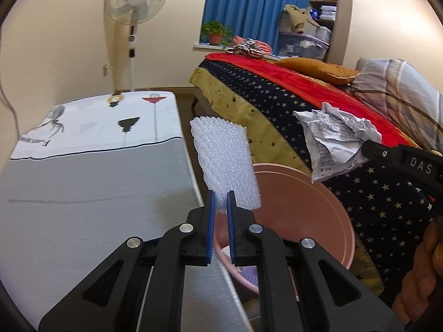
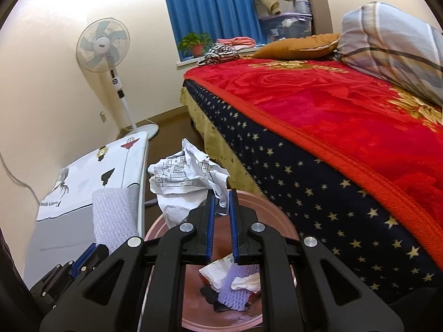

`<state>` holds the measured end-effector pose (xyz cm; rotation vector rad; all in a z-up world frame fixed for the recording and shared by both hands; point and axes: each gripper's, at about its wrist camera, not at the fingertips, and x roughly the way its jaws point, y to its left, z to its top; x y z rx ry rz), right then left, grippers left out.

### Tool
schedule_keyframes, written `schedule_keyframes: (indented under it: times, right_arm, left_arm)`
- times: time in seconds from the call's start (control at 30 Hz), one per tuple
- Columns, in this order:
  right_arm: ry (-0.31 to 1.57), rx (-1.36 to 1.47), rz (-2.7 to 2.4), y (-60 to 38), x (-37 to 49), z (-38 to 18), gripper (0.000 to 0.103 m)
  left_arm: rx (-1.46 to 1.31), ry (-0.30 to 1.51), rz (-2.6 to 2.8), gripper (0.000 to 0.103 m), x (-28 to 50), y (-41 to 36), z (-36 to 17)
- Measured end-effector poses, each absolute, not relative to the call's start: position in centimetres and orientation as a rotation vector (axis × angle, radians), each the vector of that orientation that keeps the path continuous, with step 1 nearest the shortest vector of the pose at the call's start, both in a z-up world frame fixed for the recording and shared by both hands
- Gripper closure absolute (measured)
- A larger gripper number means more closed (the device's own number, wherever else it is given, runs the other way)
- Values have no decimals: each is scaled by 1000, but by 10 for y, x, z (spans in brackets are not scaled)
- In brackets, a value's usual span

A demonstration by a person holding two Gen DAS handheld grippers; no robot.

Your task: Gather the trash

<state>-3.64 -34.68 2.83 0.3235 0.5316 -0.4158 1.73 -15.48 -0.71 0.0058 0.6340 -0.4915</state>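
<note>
My left gripper [image 1: 221, 193] is shut on the lower edge of a white bubble wrap sheet [image 1: 224, 157], which stands up above the left rim of a pink bin [image 1: 310, 210]. In the right wrist view the same bubble wrap sheet [image 2: 113, 215] shows at lower left. My right gripper [image 2: 221, 192] is shut on a crumpled printed paper [image 2: 185, 182], held over the pink bin [image 2: 279, 221]. The crumpled printed paper [image 1: 336, 141] and the right gripper's black arm also appear at right in the left wrist view. Several scraps of trash [image 2: 232, 282] lie in the bin's bottom.
A low cabinet with a white printed cloth [image 1: 94, 166] stands left of the bin. A bed with a red and star-patterned blanket [image 2: 332, 144] runs along the right. A standing fan [image 1: 135, 13] is at the far wall. A person's hand [image 1: 426, 262] shows at lower right.
</note>
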Motion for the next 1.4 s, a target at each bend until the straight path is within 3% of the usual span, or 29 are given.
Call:
schedule_keyframes:
  times: [0.7,0.73,0.8,0.83,0.87,1.0,1.07,1.27,1.4]
  right_arm:
    - [550,330,-460,-356,-39,22,89]
    - [550,330,-465,-356,-39,22,87]
    - [549,327,-483,-356,-40,23,70]
    - [545,325,-491,-355,-41,24,58]
    - [539,325,-499,-355,-42,25,53]
    - [531,323,-491,-354,-45,27,48]
    - [527,317,-482,-351,-47,30,40]
    - [493,276,-438,-337,-54,40,19]
    - [478,240,-375,-320,-59,47,12]
  left_arm:
    - [-26,703,-619,94,20,-181,-21]
    - [-26,709,-631,94,19,-182,-22]
    - [-15,720,-630,82,20,-184,-23]
    - [-11,724,-624,65,20,-184,-24]
    - [-10,721,-620,59,19,-183,-24]
    - [-10,725,-607,57,18,-178,-23]
    - [-10,722,-597,57,17,-173,-22]
    - [-1,704,-538,46,11,-154,-16]
    - [-11,694,-470,37,9,-131,-10]
